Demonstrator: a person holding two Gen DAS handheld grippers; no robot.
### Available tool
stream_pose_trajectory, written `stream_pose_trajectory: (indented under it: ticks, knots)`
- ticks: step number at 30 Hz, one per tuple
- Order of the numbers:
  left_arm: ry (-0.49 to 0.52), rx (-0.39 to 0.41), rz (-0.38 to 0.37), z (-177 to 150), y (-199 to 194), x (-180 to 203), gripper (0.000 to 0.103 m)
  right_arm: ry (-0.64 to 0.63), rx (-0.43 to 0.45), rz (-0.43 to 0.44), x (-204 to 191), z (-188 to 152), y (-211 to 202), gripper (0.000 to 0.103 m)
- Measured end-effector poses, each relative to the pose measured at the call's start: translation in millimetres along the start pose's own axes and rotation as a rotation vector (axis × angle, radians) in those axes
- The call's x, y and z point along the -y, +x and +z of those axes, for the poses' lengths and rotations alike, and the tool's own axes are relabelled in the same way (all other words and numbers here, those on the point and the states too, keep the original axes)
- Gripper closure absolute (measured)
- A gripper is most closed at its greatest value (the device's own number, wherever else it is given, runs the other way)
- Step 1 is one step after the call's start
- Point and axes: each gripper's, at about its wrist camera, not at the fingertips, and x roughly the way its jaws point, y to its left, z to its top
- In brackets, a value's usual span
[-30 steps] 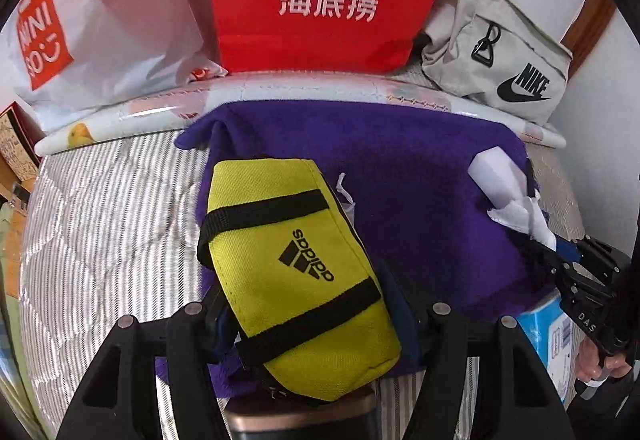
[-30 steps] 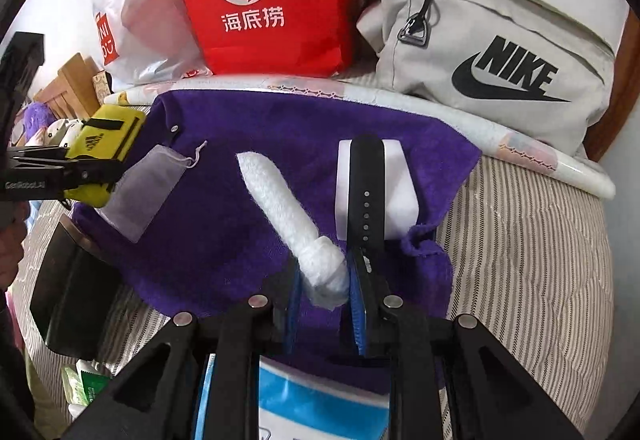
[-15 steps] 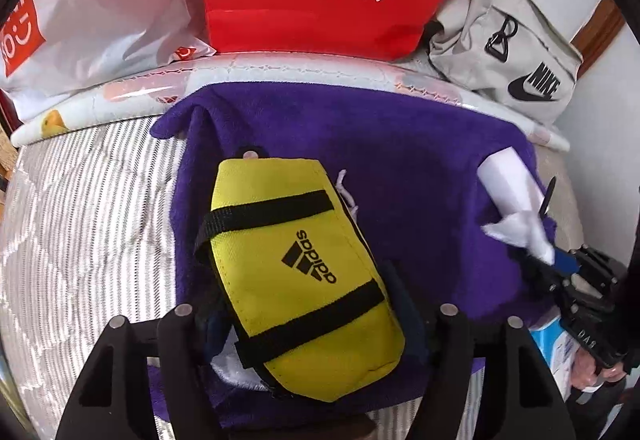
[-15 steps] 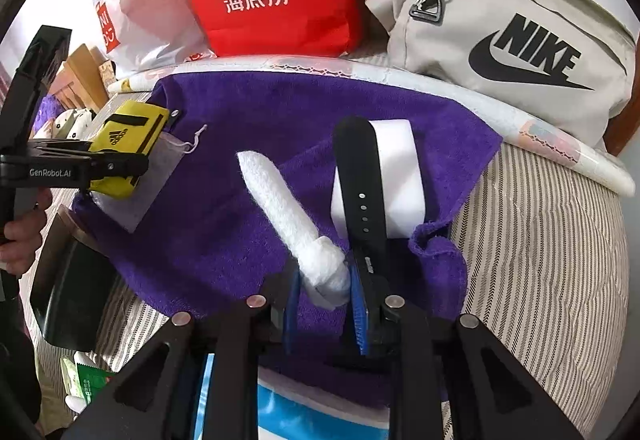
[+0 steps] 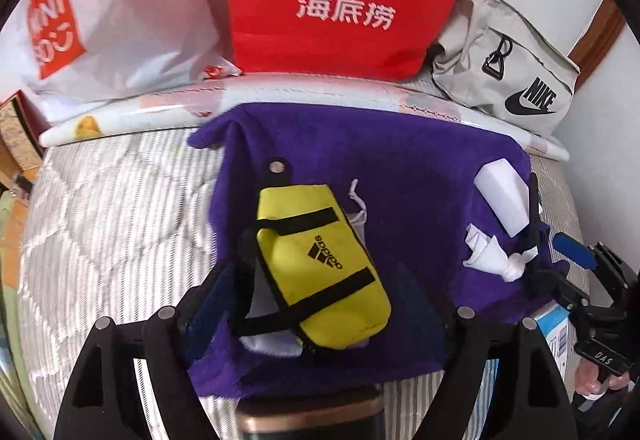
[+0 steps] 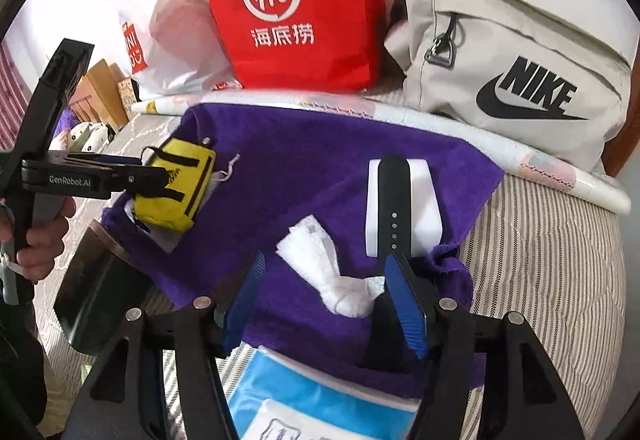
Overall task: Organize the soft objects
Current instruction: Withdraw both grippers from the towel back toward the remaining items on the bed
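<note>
The yellow pouch [image 5: 320, 264] lies on the purple towel [image 5: 400, 175], between the left tongs [image 5: 316, 304], which are opening and no longer pinch it. At three o'clock, the white knotted cloth [image 6: 336, 272] sits loose between the opening right tongs [image 6: 324, 304]. Both items look released; next likely calls for lifting clear. The towel covers a striped bed [image 5: 100, 220], bags at twelve o'clock.
</note>
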Motion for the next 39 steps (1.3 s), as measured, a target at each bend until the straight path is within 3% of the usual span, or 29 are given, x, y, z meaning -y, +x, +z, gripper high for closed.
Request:
stream_pose_trajectory:
  ticks: [9,16,22,28,39]
  knots:
    - [0.012,0.06,0.054,-31,-48,3,0.022,0.006,0.06,-0.038,-18,-10,-43,0.041]
    - [0.029,0.147,0.046,-80,-97,7,0.022,0.053,0.086,-0.018,-34,-40,-81,0.041]
    - [0.025,0.219,0.024,-129,-136,11,0.022,0.07,0.112,-0.052,-49,-77,-113,0.041]
    - [0.077,0.253,0.039,-178,-159,26,0.022,0.109,0.124,-0.052,-59,-122,-141,0.041]
    - [0.033,0.27,0.008,-241,-167,18,0.022,0.138,0.145,-0.039,-72,-179,-159,0.041]
